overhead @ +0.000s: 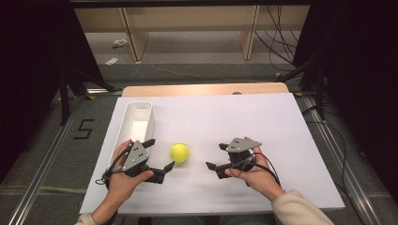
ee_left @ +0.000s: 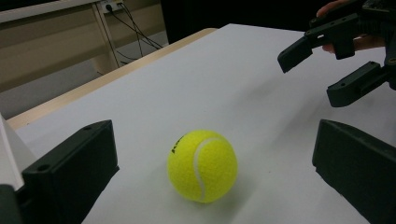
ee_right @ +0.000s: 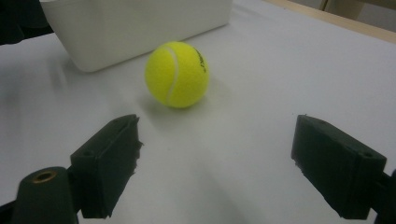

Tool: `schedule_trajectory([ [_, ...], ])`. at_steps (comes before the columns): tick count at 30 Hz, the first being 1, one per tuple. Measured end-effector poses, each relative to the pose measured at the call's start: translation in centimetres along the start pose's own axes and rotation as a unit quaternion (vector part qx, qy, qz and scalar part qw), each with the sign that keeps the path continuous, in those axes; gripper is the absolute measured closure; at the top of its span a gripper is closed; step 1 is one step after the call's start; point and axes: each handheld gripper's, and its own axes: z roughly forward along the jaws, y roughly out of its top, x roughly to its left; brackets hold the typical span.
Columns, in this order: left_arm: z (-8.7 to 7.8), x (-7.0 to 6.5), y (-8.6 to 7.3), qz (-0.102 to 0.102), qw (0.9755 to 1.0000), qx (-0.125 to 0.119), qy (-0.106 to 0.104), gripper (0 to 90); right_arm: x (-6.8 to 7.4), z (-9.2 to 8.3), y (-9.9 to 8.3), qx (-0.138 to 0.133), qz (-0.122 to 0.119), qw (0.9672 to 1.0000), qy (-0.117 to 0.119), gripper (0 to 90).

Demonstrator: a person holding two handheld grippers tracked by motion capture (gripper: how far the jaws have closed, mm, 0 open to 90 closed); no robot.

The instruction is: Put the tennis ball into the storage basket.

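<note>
A yellow tennis ball (overhead: 179,153) lies on the white board (overhead: 263,122) between my two grippers. My left gripper (overhead: 159,153) stands open just left of the ball, its jaws pointing at it, one on each side and neither touching. In the left gripper view the ball (ee_left: 202,165) sits a little ahead of the jaw tips. My right gripper (overhead: 215,156) is open too, a short way right of the ball and aimed at it. In the right gripper view the ball (ee_right: 176,74) lies beyond the jaws, clear of them.
A long white bin (overhead: 151,123) stands at the board's left side, just behind my left hand; its wall (ee_right: 130,28) rises behind the ball. The wooden table edge (overhead: 202,89) lies at the far side.
</note>
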Motion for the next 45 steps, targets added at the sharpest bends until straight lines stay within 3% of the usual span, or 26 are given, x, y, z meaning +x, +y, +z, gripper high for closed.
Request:
schedule_trajectory([
  [45,-0.1,-0.1,0.0,0.003,1.0,-0.001,-0.004,0.0,1.3,6.0,2.5,0.005,0.0,0.9996,0.027,16.1],
])
